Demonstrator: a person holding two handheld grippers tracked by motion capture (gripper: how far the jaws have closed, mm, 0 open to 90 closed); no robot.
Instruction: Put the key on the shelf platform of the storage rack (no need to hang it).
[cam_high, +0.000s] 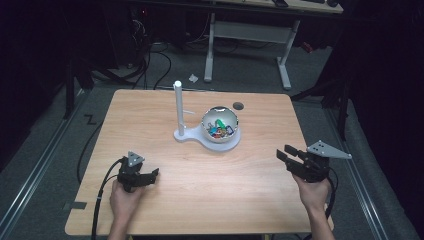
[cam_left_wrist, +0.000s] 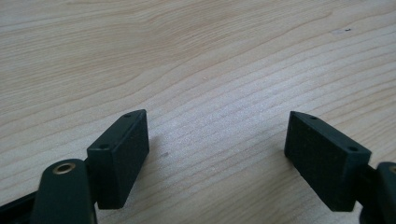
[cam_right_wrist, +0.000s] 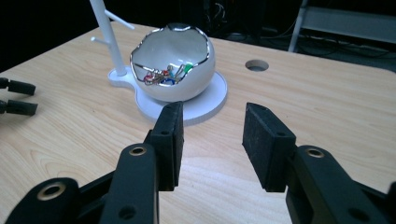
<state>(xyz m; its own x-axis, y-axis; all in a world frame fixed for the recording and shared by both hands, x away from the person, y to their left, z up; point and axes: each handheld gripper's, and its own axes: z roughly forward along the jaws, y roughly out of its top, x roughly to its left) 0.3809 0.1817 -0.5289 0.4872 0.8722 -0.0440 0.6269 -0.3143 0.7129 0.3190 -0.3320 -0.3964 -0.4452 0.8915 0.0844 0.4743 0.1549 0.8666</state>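
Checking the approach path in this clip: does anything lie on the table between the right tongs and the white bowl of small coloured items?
Nothing visible does. In the right gripper view, bare wooden table runs from the open right tongs to the bowl on its white base. The white post stands beside the bowl, off the path.
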